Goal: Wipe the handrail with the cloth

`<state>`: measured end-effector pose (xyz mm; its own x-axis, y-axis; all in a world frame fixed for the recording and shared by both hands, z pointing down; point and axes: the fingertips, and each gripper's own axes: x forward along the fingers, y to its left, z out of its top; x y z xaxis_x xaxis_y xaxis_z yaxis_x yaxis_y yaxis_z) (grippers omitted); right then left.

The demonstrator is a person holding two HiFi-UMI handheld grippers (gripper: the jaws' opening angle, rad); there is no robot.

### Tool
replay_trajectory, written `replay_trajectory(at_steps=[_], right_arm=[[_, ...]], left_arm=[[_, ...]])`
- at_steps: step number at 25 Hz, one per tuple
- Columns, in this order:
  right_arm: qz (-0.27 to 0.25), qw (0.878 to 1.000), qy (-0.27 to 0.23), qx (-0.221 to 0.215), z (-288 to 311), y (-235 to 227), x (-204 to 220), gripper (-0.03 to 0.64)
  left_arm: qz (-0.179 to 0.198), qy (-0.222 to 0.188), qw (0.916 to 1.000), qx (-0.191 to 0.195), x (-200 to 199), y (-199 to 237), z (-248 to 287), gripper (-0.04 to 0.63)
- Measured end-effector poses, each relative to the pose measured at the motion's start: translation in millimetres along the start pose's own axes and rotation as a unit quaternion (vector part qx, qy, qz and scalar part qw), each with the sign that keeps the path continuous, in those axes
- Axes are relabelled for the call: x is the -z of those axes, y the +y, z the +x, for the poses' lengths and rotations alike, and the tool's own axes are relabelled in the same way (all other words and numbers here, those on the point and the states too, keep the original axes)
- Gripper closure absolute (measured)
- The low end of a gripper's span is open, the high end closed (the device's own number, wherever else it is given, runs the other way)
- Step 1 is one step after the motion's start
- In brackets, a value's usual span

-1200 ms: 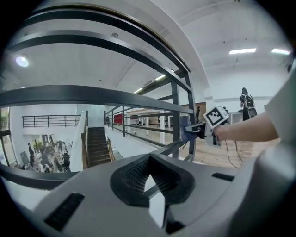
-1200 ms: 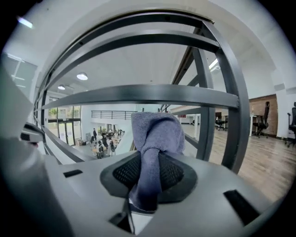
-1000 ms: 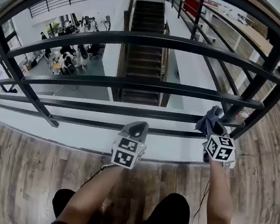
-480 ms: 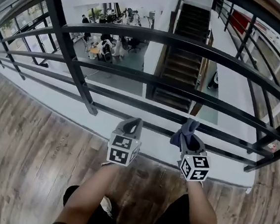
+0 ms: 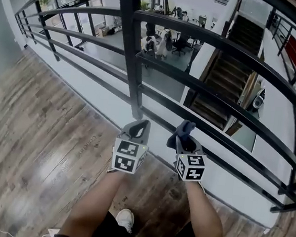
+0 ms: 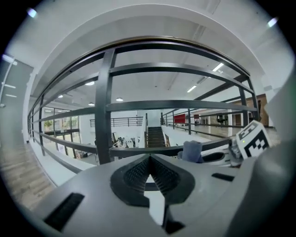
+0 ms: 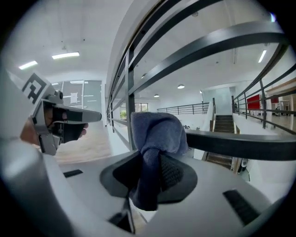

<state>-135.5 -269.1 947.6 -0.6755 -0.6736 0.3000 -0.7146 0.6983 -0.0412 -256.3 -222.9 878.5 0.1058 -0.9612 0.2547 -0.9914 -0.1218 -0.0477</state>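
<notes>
Head view: both grippers are held low before the black handrail (image 5: 224, 43), above the wooden floor (image 5: 42, 125). The left gripper (image 5: 138, 127) is near a post (image 5: 130, 50), and the right gripper (image 5: 184, 134) carries the blue cloth (image 5: 180, 128).

Left gripper view: its jaws are pressed together with nothing between them.

Right gripper view: its jaws pinch the bunched cloth, clear of the rail.

Half a second ago the post stood further left, and the grippers were wider apart.

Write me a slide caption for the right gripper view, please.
Right gripper jaws shut on a blue cloth in front of a dark railing bar.
</notes>
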Motion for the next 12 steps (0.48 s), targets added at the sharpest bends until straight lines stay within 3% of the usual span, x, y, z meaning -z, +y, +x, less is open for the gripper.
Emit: replay_trajectory(at_steps=[7, 12], right_arm=[[0.007, 0.997, 0.06, -0.038, 129.2, 69.9, 20.5, 0.517], [-0.018, 0.995, 0.092, -0.024, 203.9, 81.5, 42.5, 0.517]], left_arm=[[-0.047, 0.01, 0.9984, -0.031, 17.7, 82.8, -9.8, 0.597], [-0.076, 0.013, 0.9963, -0.038, 32.6, 118.7, -11.0, 0.597]])
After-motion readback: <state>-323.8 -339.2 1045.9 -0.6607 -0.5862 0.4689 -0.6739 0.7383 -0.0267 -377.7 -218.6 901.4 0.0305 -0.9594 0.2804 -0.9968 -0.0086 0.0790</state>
